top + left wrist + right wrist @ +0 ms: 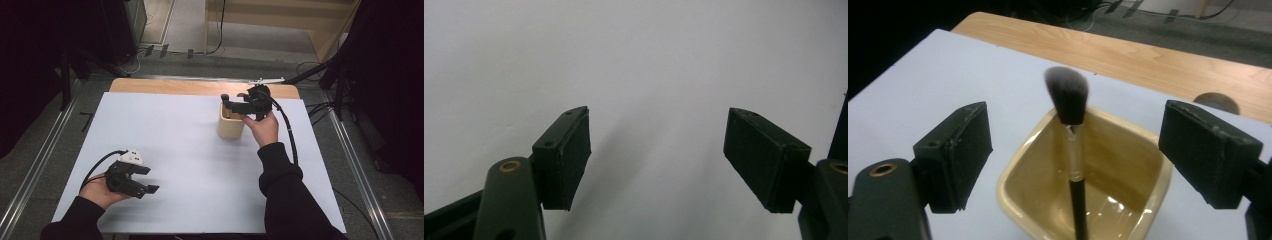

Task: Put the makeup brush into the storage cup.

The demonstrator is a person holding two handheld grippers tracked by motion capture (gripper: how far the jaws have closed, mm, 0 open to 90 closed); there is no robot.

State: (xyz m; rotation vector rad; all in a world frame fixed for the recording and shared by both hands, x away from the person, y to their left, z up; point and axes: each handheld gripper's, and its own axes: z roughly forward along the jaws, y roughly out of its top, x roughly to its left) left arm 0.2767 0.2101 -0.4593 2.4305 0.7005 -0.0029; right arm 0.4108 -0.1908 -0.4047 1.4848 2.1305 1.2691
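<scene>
Counter (pixel 190 150): covered by a white sheet, with a bare wooden strip (pixel 200 87) showing along the far edge. Around it: grey floor, metal rails at both sides, loose cables, dark curtains.

Item 1. Cream holder (pixel 230 125), square-mouthed with rounded corners, glossy inside. It stood upright on the white sheet, toward the far right part of the counter, near the wooden strip. Nothing stood between it and the person's side.

Item 2. Makeup brush (pixel 1071 130): black handle, pale metal ferrule, dark bristles with lighter tips. It stood in the holder, bristles up, handle down inside, leaning toward the near wall. The bristle head rose above the rim.

Item 3. Right tongs (pixel 240 102): held over the holder's mouth, spread wide, pads well apart on either side of the brush and touching neither brush nor holder.

Item 4. Left tongs (pixel 145 180): held low at the near left of the counter, well apart from the holder, spread with only the white sheet between the pads.
</scene>
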